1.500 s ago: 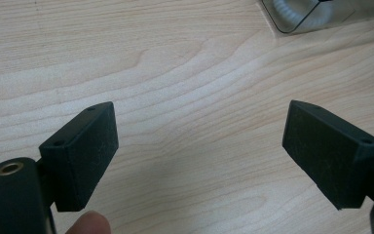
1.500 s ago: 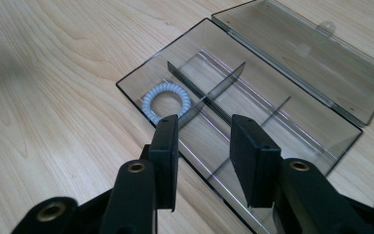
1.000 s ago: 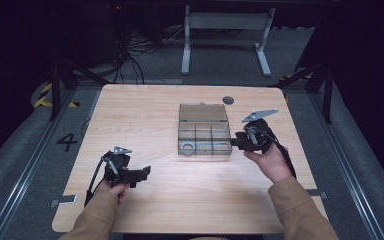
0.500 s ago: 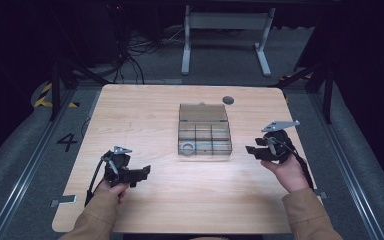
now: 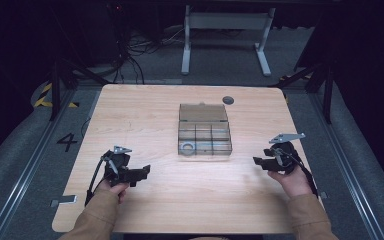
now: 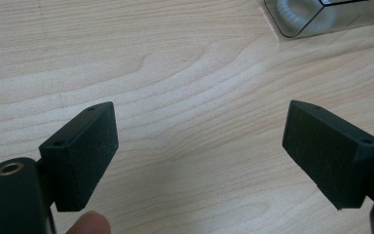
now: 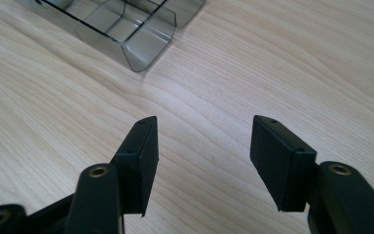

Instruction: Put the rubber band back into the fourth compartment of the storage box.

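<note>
A clear plastic compartment box sits mid-table with its lid open and a pale ring in the near left compartment. My left gripper rests low on the table at the near left, open, with bare wood between its jaws. The right gripper hovers right of the box, a short gap from it, and its jaws have just been opening; nothing lies between them. A corner of the box shows ahead of the right gripper, and another corner in the left gripper view.
The wooden table has rounded corners. A small dark round disc lies near the far edge behind the box. Beyond the table stand a white desk frame and cables on a grey floor.
The right gripper has drawn back from the box's right side, moving right, toward the person and lower. Its jaws have spread wider. The left gripper has stayed put.
</note>
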{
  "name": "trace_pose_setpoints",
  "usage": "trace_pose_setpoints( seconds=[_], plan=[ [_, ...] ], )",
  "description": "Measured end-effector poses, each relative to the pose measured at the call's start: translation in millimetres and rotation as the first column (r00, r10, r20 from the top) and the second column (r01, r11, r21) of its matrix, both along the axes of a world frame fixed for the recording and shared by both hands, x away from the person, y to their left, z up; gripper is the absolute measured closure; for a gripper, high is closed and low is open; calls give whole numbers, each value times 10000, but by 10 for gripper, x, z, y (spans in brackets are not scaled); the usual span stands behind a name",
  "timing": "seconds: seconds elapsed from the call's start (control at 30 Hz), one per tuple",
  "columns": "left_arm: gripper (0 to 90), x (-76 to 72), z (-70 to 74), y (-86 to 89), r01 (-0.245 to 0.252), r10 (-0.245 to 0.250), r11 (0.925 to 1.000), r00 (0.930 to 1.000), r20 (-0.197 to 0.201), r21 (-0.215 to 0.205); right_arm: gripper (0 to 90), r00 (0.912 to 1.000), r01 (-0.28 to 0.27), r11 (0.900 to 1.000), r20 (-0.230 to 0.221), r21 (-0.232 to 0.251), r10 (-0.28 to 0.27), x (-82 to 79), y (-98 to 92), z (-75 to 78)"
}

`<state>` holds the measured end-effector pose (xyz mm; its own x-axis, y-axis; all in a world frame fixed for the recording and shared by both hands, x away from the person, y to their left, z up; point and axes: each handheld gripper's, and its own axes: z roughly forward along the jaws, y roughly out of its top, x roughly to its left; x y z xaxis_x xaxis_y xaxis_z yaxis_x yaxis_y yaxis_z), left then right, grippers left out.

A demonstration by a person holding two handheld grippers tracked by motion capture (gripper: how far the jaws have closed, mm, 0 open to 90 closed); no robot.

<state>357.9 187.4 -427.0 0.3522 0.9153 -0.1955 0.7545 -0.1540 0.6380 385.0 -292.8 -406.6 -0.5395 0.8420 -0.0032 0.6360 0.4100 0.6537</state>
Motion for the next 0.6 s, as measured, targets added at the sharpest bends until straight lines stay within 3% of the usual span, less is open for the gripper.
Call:
trace_pose_setpoints(
  seconds=[0.3, 0.5, 0.6],
  plan=[
    [138, 2, 2, 16, -88, 87, 9999, 9999, -69, -137, 444, 9990, 258, 9995, -364, -183, -264, -21, -156, -280],
    [138, 25, -9, -9, -112, 111, 9999, 9999, -58, -110, 441, 9984, 413, 9988, -368, -281, -424, -28, -215, -352],
    [138, 18, -3, -11, -257, 252, 9990, 9996, -135, -354, 446, 9989, 432, 9986, -140, -307, -437, -37, -203, -357]
  ],
)
